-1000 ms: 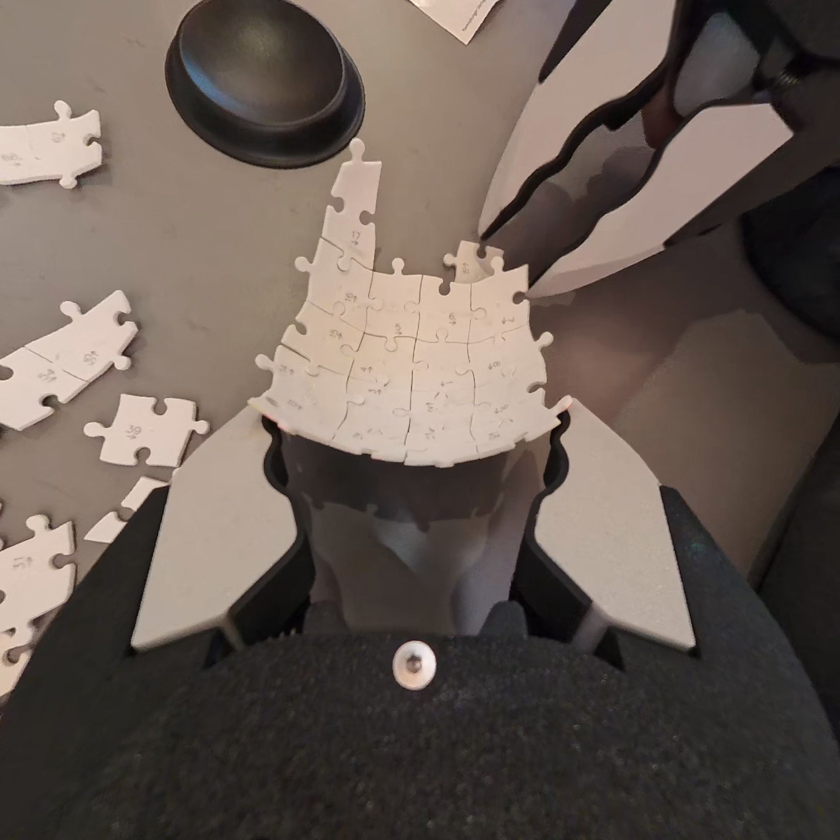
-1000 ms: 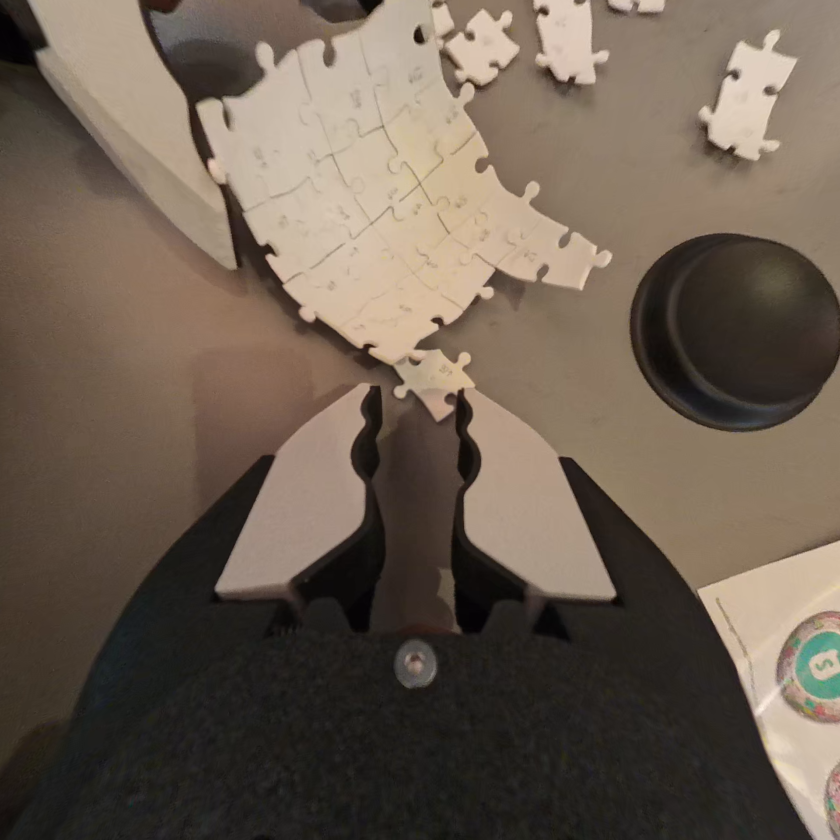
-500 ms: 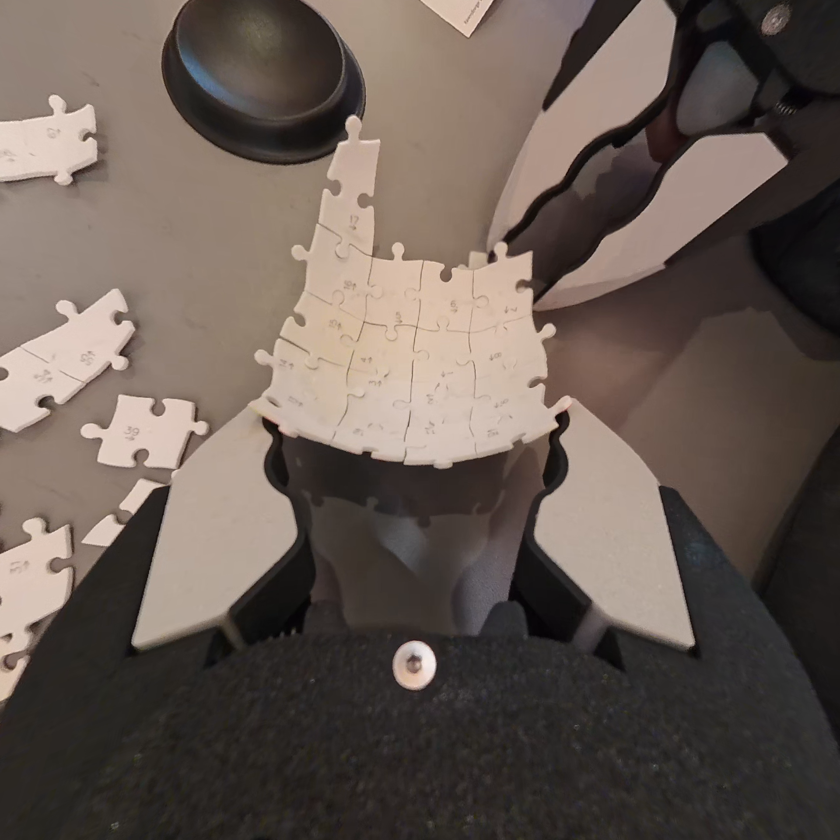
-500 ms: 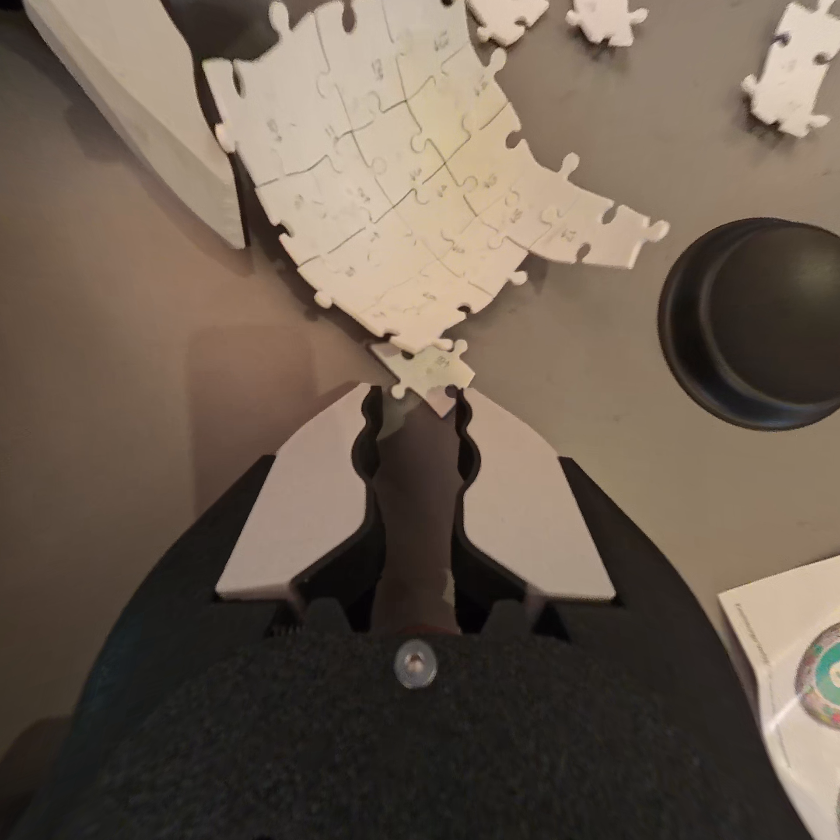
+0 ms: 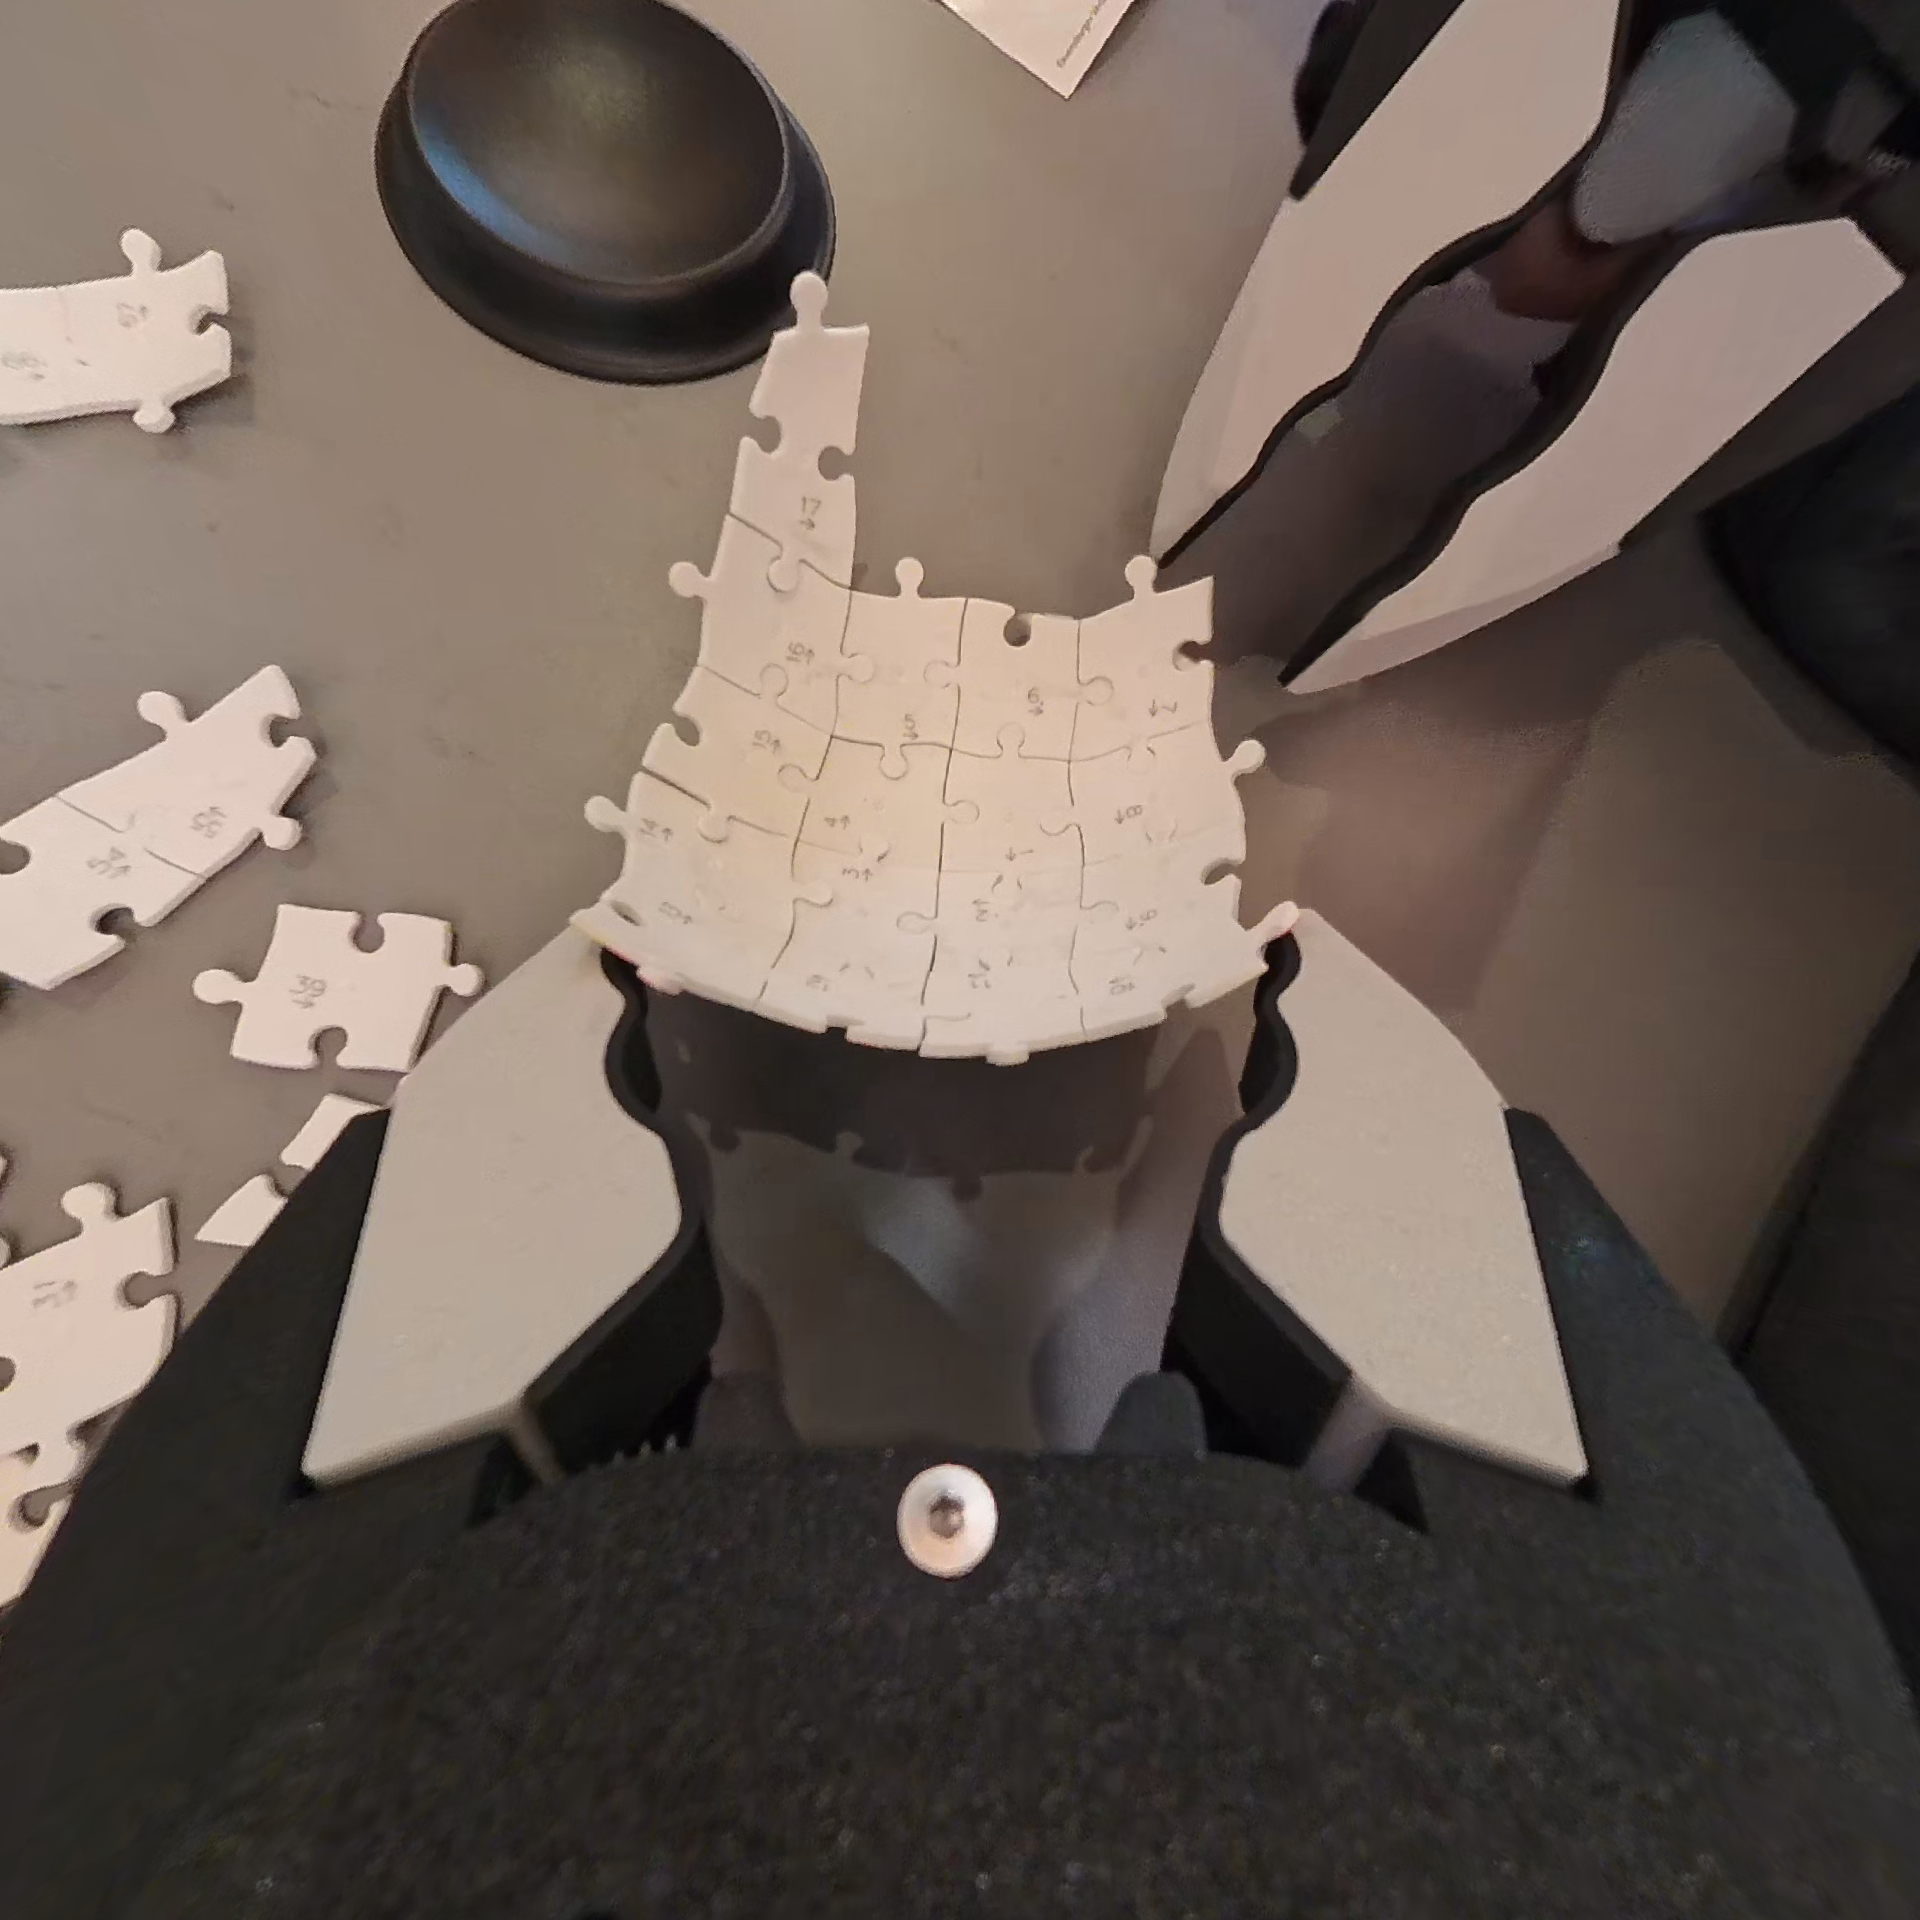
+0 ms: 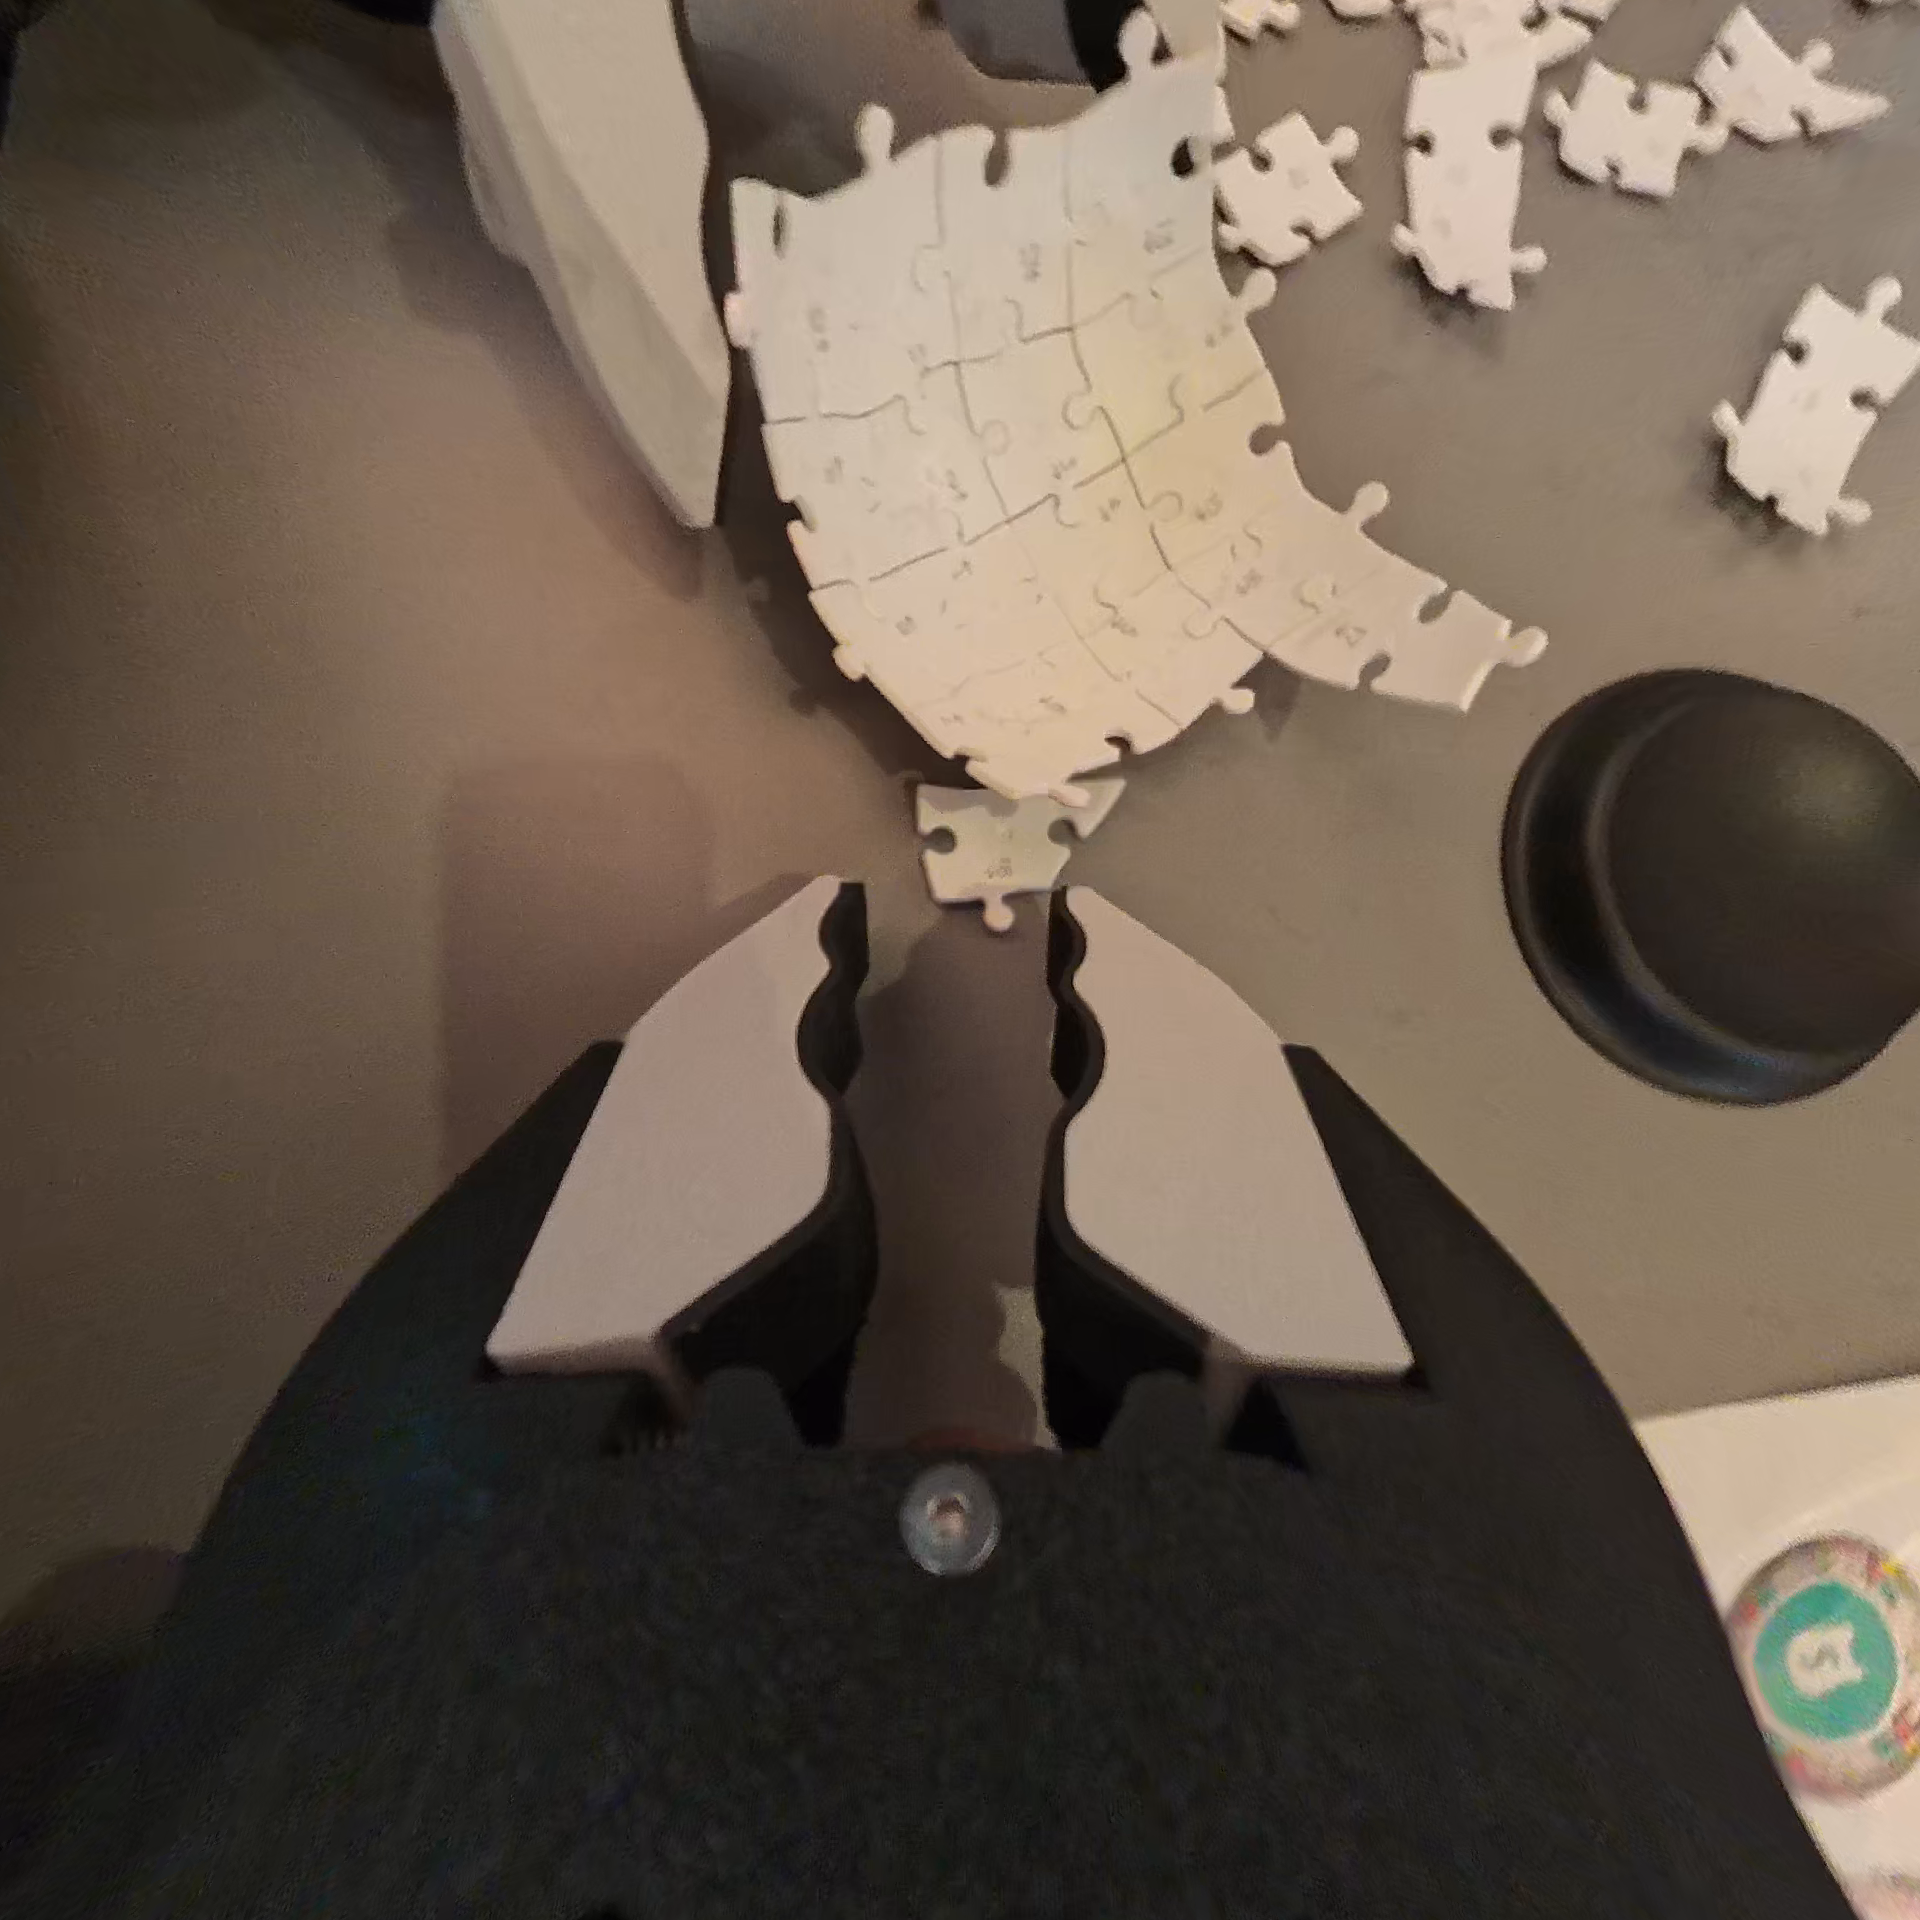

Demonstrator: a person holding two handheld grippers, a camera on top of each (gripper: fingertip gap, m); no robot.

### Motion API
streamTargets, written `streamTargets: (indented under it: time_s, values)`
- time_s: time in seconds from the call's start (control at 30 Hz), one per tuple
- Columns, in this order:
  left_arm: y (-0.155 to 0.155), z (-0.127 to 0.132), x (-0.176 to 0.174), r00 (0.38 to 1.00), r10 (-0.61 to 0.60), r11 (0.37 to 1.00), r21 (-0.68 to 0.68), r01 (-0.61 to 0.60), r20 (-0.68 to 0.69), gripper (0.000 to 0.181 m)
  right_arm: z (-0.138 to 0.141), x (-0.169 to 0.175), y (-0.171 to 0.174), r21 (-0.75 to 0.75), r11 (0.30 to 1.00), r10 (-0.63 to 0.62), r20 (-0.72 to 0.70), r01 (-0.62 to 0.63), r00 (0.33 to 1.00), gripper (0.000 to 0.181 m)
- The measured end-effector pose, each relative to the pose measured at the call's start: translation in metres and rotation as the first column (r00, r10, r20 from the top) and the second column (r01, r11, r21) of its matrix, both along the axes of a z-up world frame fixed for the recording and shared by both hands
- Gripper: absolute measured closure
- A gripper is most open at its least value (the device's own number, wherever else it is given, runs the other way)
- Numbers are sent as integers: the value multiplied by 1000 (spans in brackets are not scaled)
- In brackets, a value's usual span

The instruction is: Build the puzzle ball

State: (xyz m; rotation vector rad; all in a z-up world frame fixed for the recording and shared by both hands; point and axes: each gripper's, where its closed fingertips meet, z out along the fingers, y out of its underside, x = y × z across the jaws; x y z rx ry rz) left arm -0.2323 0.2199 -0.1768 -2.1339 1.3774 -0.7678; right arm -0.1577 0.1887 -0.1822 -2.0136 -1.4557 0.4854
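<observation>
- Grip first, left wrist view: your left gripper (image 5: 935, 966) has its jaws spread wide and is pinching the panel (image 5: 935, 790) by its two side edges, one lower corner against each fingertip.
- That panel is a curved white sheet of joined pieces. It is off the table (image 5: 468, 540), with its shadow below it, and it arches away from you toward 12 o'clock.
- One narrow strip of the panel sticks up at 11 o'clock, toward the black stand (image 5: 592, 177).
- Loose pieces (image 5: 332, 997) lie on the table from 8 to 10 o'clock, some joined in twos.
- Your right gripper (image 6: 954, 899) comes in at 2 o'clock in the left view, its tips just beside the panel's far right corner.
- In the right wrist view, its jaws are parted with a clear gap and clamp nothing.
- A single piece (image 6: 992, 847) lies just past those tips at 12 o'clock. Its near tab reaches between them, and its far edge tucks under the panel's near rim. You cannot tell whether it has locked in.
- Beyond it, at 11 o'clock, one finger of the left gripper shows against the panel's left edge.
- The stand sits at 3 o'clock, apart from the panel, and more loose pieces lie at 1 to 2 o'clock.
- A printed leaflet (image 6: 1818, 1610) lies at 4 o'clock, near the right gripper's body.
</observation>
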Motion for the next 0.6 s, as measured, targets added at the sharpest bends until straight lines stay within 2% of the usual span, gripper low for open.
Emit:
streamTargets:
  time_s: [0.13,0.27,0.37,0.43,0.5,0.57,0.6]
  values:
    - [1,1,-1,1000,2,1000,2,-2,0,71,-4,0,5,-12,999,45,-28,-45,999,142]
    - [1,2,0,1000,3,1000,3,-3,1,71,-13,-2,10,18,1000,-10,13,9,1000,141]
    - [1,1,0,1000,2,1000,2,-2,1,71,-12,-4,12,24,997,-74,-19,75,997,144]
    - [1,1,0,1000,2,1000,2,-2,0,71,-13,-5,9,4,996,-87,-22,87,996,157]
    - [1,1,0,1000,1,1000,3,-1,-1,71,-12,-3,11,47,993,-107,-2,107,994,159]
    - [0,1,0,1000,0,1000,4,0,-1,71,-13,-2,10,73,992,-108,13,107,994,176]
    - [0,2,0,1000,0,1000,4,0,1,71,-13,-2,10,85,990,-114,14,112,993,176]
